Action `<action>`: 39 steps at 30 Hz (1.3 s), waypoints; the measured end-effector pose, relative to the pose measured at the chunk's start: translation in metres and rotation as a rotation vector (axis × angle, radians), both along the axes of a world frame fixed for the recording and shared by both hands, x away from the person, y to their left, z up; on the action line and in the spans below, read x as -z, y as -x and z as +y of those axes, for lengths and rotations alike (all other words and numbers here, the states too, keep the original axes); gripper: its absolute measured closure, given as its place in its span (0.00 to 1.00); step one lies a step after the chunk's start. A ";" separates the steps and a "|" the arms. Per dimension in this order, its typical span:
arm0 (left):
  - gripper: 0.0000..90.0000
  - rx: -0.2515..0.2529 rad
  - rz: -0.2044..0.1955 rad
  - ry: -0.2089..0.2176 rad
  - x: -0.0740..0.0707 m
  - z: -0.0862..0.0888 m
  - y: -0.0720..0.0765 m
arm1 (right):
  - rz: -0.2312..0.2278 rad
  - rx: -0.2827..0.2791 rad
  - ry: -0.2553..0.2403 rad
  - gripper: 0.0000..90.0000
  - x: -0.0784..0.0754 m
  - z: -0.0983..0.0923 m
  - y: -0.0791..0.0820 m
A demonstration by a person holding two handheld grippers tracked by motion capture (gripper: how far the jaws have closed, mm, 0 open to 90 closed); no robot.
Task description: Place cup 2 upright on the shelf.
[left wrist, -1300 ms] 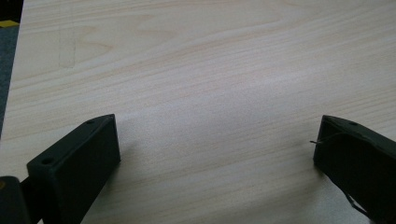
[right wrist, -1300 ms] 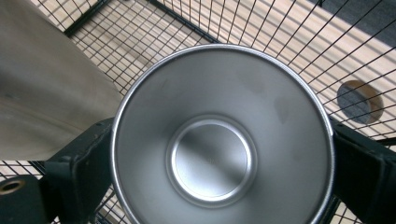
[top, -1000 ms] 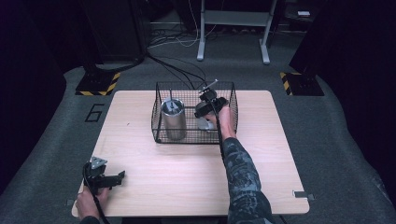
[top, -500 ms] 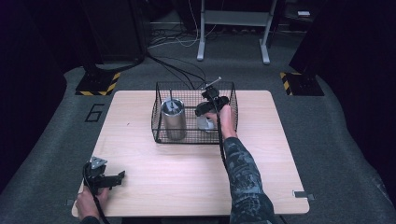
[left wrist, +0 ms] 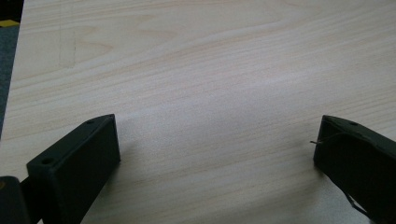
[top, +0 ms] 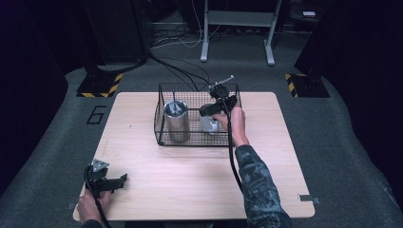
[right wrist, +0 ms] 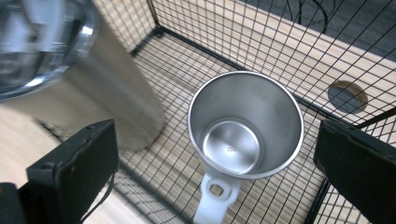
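Mug (right wrist: pixel 246 125) between parted jaws, untouched

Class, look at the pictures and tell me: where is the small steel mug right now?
The steel mug stands upright inside the wire basket, in its right half, right of the taller steel canister. The right gripper hovers directly above it, jaws open.

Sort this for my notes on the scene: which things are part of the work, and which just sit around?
In the job: mug, basket, right gripper open above the mug.
Idle: tall steel cup, left gripper open over bare table.
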State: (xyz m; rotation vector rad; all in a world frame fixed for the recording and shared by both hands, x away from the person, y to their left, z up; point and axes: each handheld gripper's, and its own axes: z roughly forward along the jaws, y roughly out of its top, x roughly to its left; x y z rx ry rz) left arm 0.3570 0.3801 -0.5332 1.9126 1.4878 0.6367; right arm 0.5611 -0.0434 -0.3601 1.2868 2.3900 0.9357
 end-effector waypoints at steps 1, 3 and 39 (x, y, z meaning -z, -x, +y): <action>0.00 0.000 0.000 0.000 0.000 0.000 0.000 | -0.011 -0.016 -0.006 0.00 -0.003 -0.002 0.004; 0.00 0.001 0.000 0.001 0.000 0.000 0.000 | -0.029 -0.024 -0.027 0.00 -0.008 -0.005 0.014; 0.00 0.008 -0.002 -0.007 0.000 0.001 0.000 | -0.157 -0.027 -0.068 0.00 0.020 -0.115 0.163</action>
